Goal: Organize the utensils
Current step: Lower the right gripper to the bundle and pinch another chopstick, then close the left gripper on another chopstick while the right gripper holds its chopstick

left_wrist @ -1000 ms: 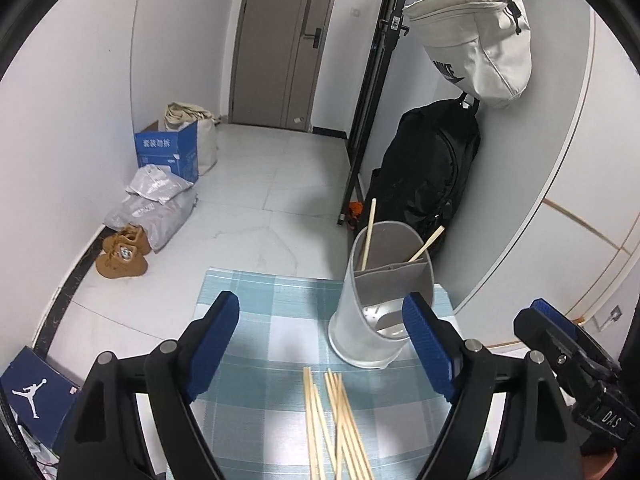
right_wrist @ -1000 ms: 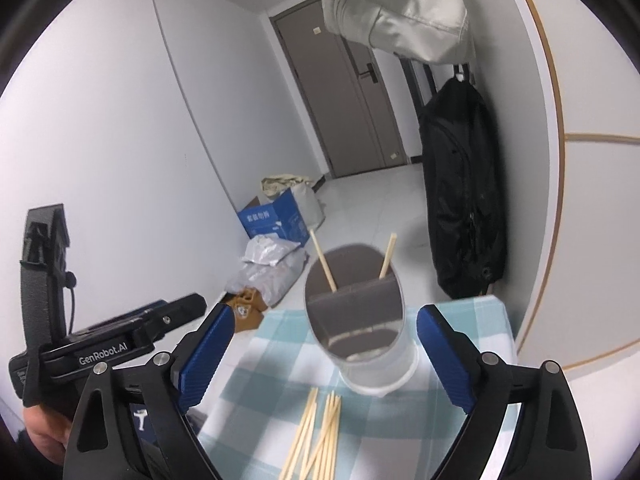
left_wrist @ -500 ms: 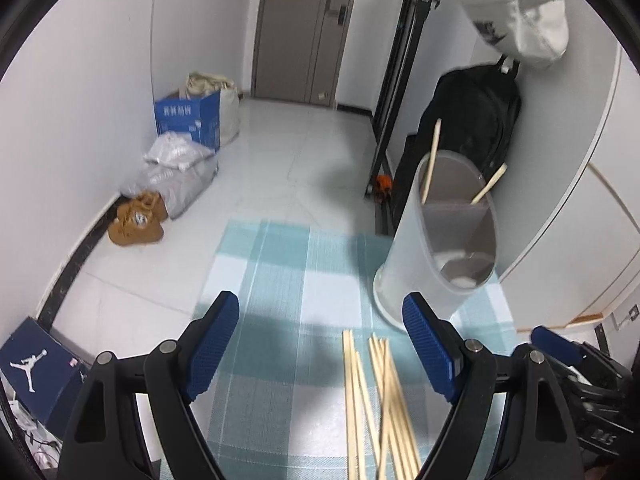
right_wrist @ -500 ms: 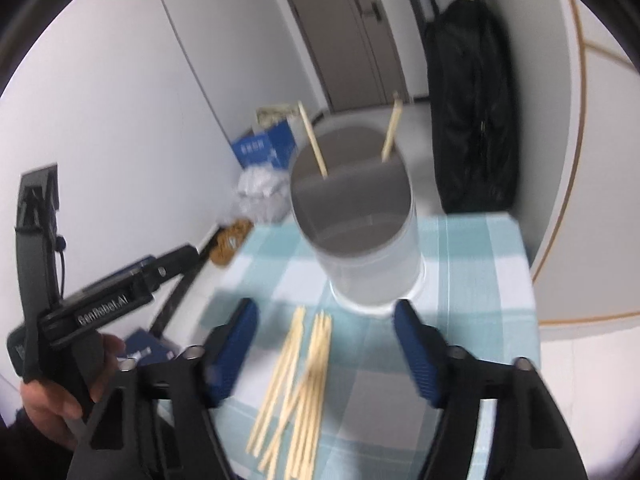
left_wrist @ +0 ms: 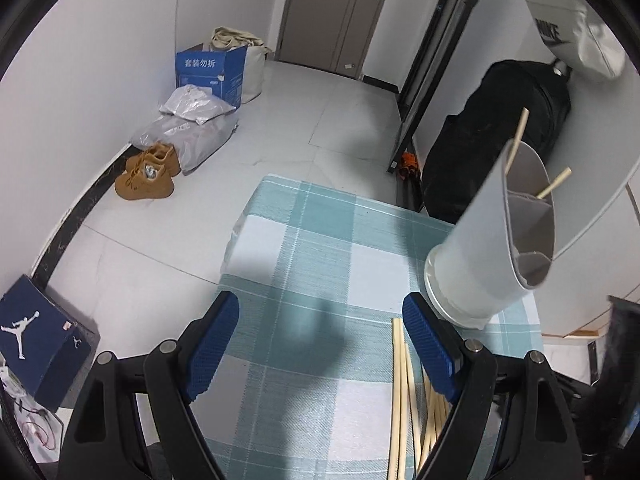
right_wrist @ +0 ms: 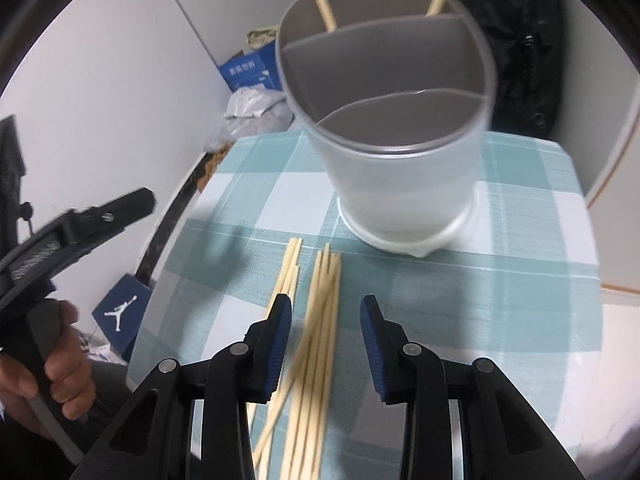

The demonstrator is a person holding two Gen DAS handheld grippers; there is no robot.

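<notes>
Right gripper point(right_wrist: 326, 326), jaws apart, straddles the loose chopsticks point(right_wrist: 320, 320) to pick one for the holder point(right_wrist: 394, 128); left gripper point(left_wrist: 320, 344) hangs open aside

Even, cool indoor light fills both fisheye views, whose corners go black and whose straight walls bend. Soft shadows fall on the checked cloth point(left_wrist: 320, 280). The left view is sharp; the right view smears the chopsticks point(right_wrist: 316, 320) and the cup's rim point(right_wrist: 400, 148), with pale glare near its base.
</notes>
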